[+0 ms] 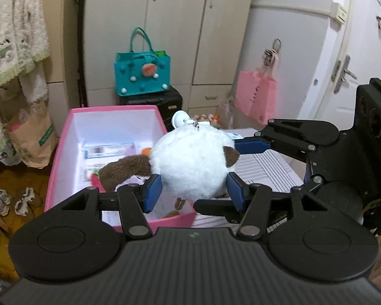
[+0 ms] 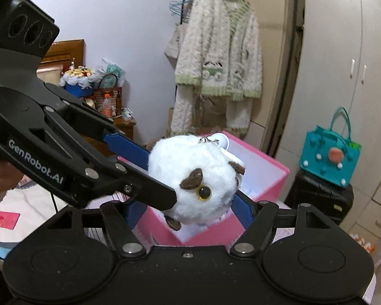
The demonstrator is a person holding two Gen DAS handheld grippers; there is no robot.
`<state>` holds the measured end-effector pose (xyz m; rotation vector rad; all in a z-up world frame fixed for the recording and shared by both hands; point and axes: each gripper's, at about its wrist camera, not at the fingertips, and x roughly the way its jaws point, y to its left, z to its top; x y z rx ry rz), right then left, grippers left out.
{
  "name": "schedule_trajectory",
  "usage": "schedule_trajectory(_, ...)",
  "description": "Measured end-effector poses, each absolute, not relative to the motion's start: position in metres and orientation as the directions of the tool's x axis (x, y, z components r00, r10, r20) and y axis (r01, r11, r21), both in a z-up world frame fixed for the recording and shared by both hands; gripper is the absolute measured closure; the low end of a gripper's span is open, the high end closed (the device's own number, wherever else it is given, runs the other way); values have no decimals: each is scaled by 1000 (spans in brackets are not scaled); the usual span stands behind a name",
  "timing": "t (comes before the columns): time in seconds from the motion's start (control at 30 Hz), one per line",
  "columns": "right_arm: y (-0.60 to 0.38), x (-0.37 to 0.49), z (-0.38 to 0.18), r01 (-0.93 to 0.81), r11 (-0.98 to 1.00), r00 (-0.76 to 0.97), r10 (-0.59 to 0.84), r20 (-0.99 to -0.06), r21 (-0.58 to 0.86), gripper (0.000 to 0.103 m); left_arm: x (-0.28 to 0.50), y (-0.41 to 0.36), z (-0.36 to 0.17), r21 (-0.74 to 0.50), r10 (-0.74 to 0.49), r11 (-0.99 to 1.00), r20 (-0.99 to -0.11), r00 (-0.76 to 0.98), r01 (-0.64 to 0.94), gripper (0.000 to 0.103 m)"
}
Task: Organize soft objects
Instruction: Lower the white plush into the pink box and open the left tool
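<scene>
A round white plush toy (image 1: pixel 193 162) with brown ears, a brown tail and a keyring on top hangs above the pink box (image 1: pixel 63 150). My left gripper (image 1: pixel 194 190) is shut on it, blue pads pressed into both sides. My right gripper (image 1: pixel 241 162) comes in from the right, its pads against the toy's right side. In the right wrist view the toy (image 2: pixel 193 175) sits between my right gripper's (image 2: pixel 188 211) blue pads, over the pink box (image 2: pixel 274 178), and the left gripper (image 2: pixel 149 178) clamps it from the left.
The box holds papers and small toys. A teal felt bag (image 1: pixel 142 73) stands on a black case behind it. A pink bag (image 1: pixel 256 96) hangs on the wardrobe. A fluffy cardigan (image 2: pixel 218 58) hangs on a rack. Shoes (image 1: pixel 2 200) lie on the floor.
</scene>
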<state>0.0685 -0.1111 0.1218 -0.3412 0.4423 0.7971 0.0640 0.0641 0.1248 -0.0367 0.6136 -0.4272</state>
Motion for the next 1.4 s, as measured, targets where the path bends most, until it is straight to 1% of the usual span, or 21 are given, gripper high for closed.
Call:
schedule_trajectory(0.1, -100, 78, 129, -760, 636, 606, 619, -500, -133, 29, 70, 77, 133, -156, -382, 921, -545, 747, 357, 48)
schedule_trajectory(0.2, -89, 94, 133, -776, 619, 580, 626, -520, -120, 32, 83, 91, 138, -173, -373, 926, -555, 744, 335, 48)
schedule_trajectory(0.37, -71, 128, 130, -799, 600, 505, 643, -576, -32, 35, 114, 115, 135, -226, -356, 934, -594, 721, 275, 47)
schedule_trajectory(0.53, -56, 162, 107, -803, 592, 421, 648, -634, 72, 37, 148, 134, 119, -263, -331, 943, -663, 672, 204, 46)
schedule_trajectory(0.73, -43, 186, 68, -781, 595, 322, 643, -694, 190, 38, 181, 150, 86, -302, -321, 944, -756, 570, 130, 46)
schedule_trajectory(0.93, -36, 197, 50, -775, 581, 250, 643, -724, 249, 39, 187, 152, 70, -278, -298, 953, -791, 534, 121, 50)
schedule_trajectory(1.07, -31, 200, 46, -781, 574, 233, 635, -737, 247, 40, 192, 154, 68, -267, -290, 956, -811, 507, 120, 50)
schedule_trajectory(1.17, -28, 205, 42, -775, 580, 226, 626, -747, 252, 41, 194, 154, 67, -216, -245, 969, -828, 504, 116, 51)
schedule_trajectory(1.23, -27, 211, 40, -762, 585, 210, 630, -748, 278, 41, 192, 154, 68, -174, -207, 978, -825, 526, 112, 50)
schedule_trajectory(1.33, -25, 216, 37, -743, 578, 170, 650, -740, 338, 40, 190, 154, 69, -173, -209, 978, -817, 537, 117, 51)
schedule_trajectory(1.4, -25, 214, 37, -751, 571, 170, 653, -738, 333, 41, 188, 154, 70, -173, -207, 978, -813, 544, 114, 51)
